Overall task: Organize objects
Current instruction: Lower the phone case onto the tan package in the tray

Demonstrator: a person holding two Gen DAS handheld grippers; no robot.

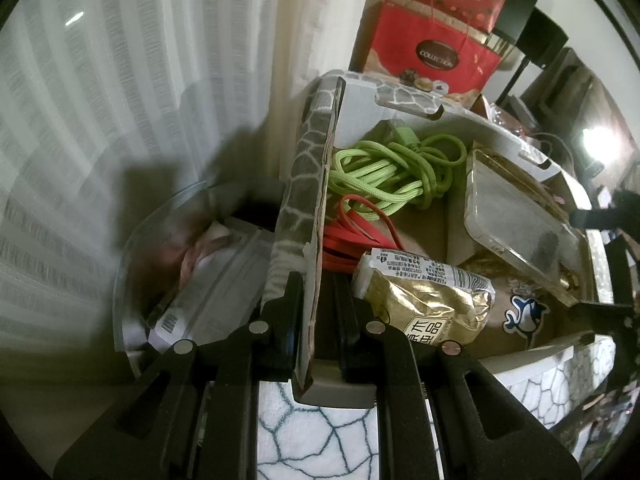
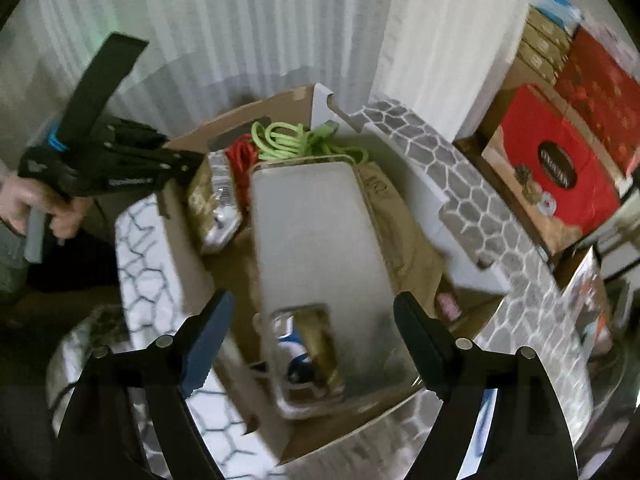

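We pinch the box flap (image 1: 308, 216) in our closed left gripper (image 1: 316, 312) while our right gripper (image 2: 310, 336) gapes empty above the phone case (image 2: 316, 236) inside, which a jerk could tip out.

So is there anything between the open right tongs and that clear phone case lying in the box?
Nothing visible. The right tongs hang open straight above the clear phone case, which lies on top of everything else in the box. The left tongs only pinch a box flap off to the side.
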